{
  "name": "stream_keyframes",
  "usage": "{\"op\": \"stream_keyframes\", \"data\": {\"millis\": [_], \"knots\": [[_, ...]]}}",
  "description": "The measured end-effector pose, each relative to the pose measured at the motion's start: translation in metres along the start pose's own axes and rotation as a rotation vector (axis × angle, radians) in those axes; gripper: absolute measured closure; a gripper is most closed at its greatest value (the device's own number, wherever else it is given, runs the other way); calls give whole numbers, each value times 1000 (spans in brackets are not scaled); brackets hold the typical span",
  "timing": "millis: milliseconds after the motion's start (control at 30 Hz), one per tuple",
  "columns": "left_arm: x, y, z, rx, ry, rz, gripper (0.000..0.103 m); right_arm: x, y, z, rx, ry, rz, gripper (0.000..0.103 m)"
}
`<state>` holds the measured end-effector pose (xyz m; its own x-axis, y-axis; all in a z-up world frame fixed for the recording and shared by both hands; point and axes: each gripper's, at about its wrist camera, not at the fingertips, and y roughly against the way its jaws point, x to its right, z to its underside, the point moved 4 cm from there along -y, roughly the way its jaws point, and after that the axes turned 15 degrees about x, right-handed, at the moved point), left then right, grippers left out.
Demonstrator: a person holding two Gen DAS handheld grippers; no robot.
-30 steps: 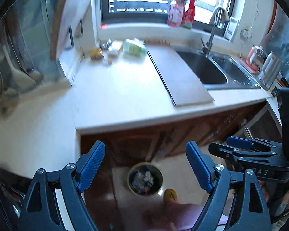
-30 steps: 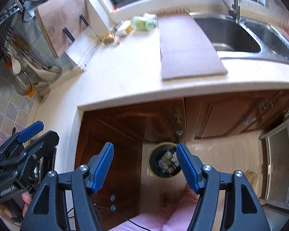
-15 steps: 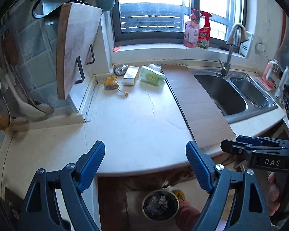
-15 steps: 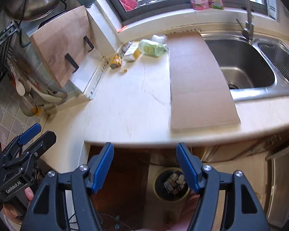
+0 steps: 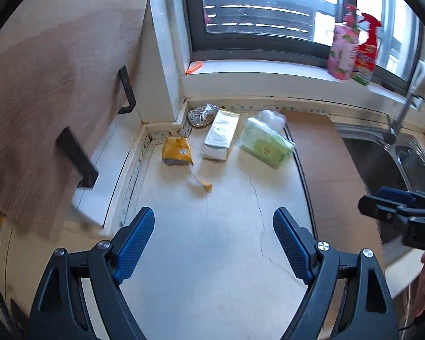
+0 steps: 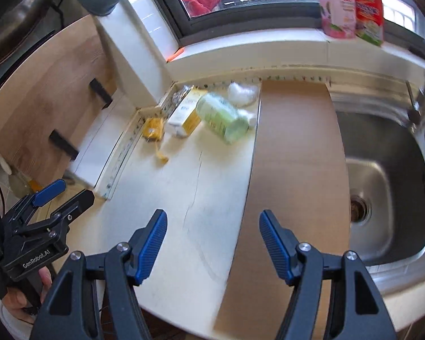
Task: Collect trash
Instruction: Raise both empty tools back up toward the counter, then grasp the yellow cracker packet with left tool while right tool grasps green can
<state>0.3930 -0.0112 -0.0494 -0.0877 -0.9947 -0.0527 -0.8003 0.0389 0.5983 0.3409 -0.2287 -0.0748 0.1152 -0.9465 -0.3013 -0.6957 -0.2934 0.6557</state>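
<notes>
Trash lies in the counter's far corner: a crumpled foil ball [image 5: 201,114], a yellow wrapper [image 5: 176,150] [image 6: 153,128], a torn yellow scrap [image 5: 201,184] [image 6: 162,157], a white and yellow carton [image 5: 221,134] [image 6: 185,113], a green pack [image 5: 265,141] [image 6: 222,116] and crumpled white plastic [image 6: 242,92]. My left gripper [image 5: 214,240] is open over bare counter, well short of the trash. My right gripper [image 6: 212,236] is open too, above the edge of a brown board [image 6: 291,147]. Nothing is between either pair of fingers.
A wooden cutting board [image 5: 42,90] leans at the left. The steel sink [image 6: 382,175] and tap [image 6: 422,93] are at the right. Two spray bottles [image 5: 351,53] stand on the windowsill. The counter [image 5: 212,269] has a thin crack running along it.
Both grippers have swung from over the floor bin forward across the counter toward the far corner. The bin has dropped out of view and the trash looms larger. Both stayed open.
</notes>
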Motion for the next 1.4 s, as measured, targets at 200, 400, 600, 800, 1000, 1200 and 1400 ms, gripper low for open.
{"op": "stream_keyframes", "data": {"millis": [200,400,600,800,1000,1200,1400], "knots": [[-12,-87,-30,-64,37,-25,20,12,-74,-60,-28,61,-8,35],[-28,-152,-35,-111,69,-85,28,10,-143,-86,-74,107,-46,35],[-44,-197,-26,-150,51,-183,30,5,-191,-79,-136,158,-59,35],[-59,-227,-16,-177,61,-226,32,3,-213,-68,-170,196,-62,35],[-68,-249,-11,-203,71,-234,32,2,-224,-63,-203,214,-88,35],[-76,-271,-5,-240,96,-213,33,-3,-229,-62,-217,229,-110,36],[-75,-279,2,-256,114,-189,52,0,-232,-63,-216,199,-128,40]]}}
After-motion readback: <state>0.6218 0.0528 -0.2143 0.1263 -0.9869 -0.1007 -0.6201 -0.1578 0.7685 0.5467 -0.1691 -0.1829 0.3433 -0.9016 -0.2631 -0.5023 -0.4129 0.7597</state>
